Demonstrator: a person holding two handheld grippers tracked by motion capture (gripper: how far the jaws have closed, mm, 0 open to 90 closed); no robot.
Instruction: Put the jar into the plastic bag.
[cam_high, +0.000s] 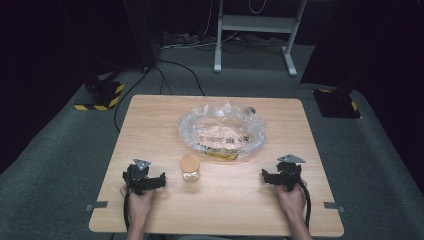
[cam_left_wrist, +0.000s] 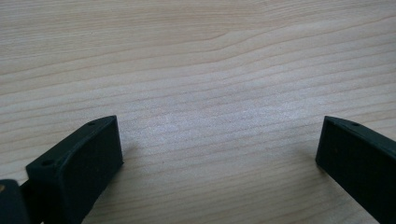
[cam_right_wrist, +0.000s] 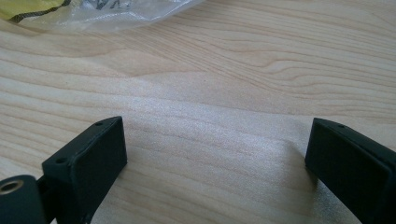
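A small clear jar with a cork lid (cam_high: 190, 168) stands on the wooden table (cam_high: 150, 120), near its front middle. Behind it lies a crumpled clear plastic bag (cam_high: 222, 131) with printed labels and a yellow strip. My left gripper (cam_high: 141, 169) rests at the front left, a hand's width left of the jar, and its own view shows it (cam_left_wrist: 219, 144) open over bare wood. At the front right sits my right gripper (cam_high: 284, 170), whose own view has it (cam_right_wrist: 215, 147) open too, with the bag's edge (cam_right_wrist: 116, 11) ahead at the top left.
A small dark object (cam_high: 251, 110) lies at the bag's far right edge. Beyond the table stand a white frame's legs (cam_high: 252, 35), floor cables (cam_high: 175, 70) and black stands with yellow-black striped bases (cam_high: 102, 95). Grey tape tabs (cam_high: 96, 205) mark the table's front corners.
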